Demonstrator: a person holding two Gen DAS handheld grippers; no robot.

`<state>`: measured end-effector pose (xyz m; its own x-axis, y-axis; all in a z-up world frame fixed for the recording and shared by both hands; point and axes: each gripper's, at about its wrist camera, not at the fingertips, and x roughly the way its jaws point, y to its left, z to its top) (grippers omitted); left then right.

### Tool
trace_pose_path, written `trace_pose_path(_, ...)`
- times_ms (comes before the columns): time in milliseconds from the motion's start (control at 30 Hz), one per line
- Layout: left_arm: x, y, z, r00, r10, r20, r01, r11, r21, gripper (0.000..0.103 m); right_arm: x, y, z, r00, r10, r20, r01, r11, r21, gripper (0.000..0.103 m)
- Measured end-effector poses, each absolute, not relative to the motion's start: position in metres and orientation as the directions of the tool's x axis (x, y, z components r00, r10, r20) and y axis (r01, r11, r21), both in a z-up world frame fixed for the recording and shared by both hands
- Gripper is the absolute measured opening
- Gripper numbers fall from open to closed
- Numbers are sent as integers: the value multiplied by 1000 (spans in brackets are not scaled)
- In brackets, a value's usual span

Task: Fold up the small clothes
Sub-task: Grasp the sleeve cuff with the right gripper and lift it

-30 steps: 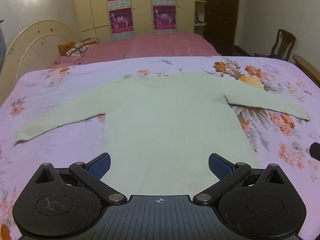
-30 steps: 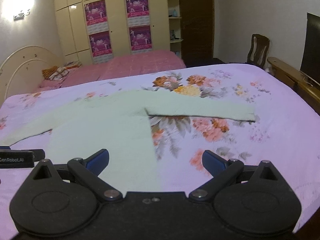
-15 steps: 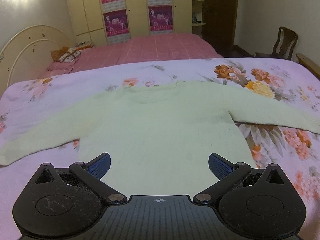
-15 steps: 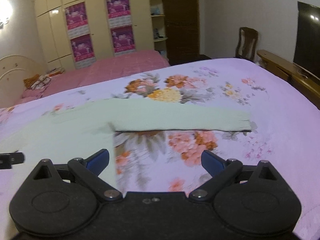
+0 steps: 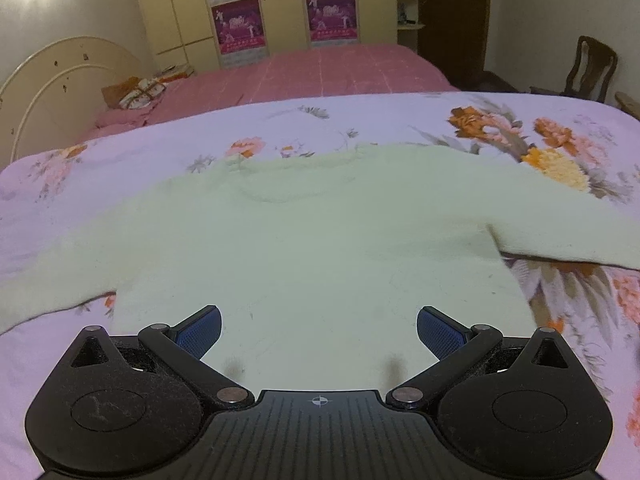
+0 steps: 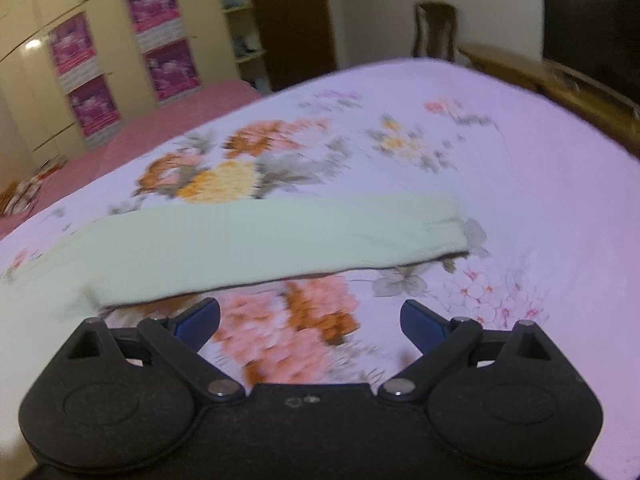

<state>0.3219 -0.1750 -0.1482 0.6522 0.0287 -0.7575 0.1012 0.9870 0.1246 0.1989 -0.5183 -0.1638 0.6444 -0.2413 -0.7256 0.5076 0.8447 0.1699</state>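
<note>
A pale green long-sleeved sweater (image 5: 304, 248) lies flat on the floral pink bedspread (image 5: 120, 160), sleeves spread to both sides. My left gripper (image 5: 319, 330) hovers open over the sweater's lower body, nothing between its blue pads. In the right wrist view the sweater's right sleeve (image 6: 260, 240) stretches across the bed, its cuff (image 6: 444, 224) to the right. My right gripper (image 6: 310, 320) is open just in front of that sleeve, above the flower print, holding nothing. This view is motion-blurred.
A second bed with a pink cover (image 5: 320, 68) and a cream headboard (image 5: 60, 76) stands behind. Cream wardrobes with purple posters (image 5: 240, 24) line the back wall. A wooden chair (image 5: 592, 68) and a wooden bed frame (image 6: 560, 84) are on the right.
Both grippers have moved forward and lower over the bed. The right one has swung right, bringing the sleeve and cuff closer. Both stay open; the sweater has not moved.
</note>
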Motion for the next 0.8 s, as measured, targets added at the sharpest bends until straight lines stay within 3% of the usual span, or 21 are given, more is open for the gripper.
trace_pose_path(167, 334, -172, -157, 645, 58, -762, 73, 988, 137, 103, 211, -544, -185, 619, -246, -746, 560, 804, 199, 91)
trace_pose_path(233, 339, -170, -159, 642, 61, -764, 65, 989, 134, 103, 215, -551, -191, 614, -246, -750, 573, 793, 209, 78)
trace_pose_path(267, 341, -170, -161, 640, 61, -766, 64, 989, 132, 103, 218, -556, -194, 604, -247, -758, 585, 783, 211, 34)
trace_pose_path(300, 344, -171, -162, 637, 61, -768, 63, 989, 131, 103, 220, -560, -197, 582, -268, -768, 612, 766, 197, 10)
trace_pose_path(500, 356, -166, -170, 627, 70, -776, 45, 991, 126, 103, 222, -583, -200, 635, -235, -736, 631, 708, 319, 27)
trace_pose_path(733, 365, -155, -171, 634, 78, -769, 24, 992, 121, 103, 224, -588, -196, 664, -201, -720, 620, 686, 380, 38)
trace_pose_path(800, 367, -151, -172, 634, 89, -768, 12, 992, 125, 103, 219, -587, -193, 672, -188, -716, 608, 693, 389, 53)
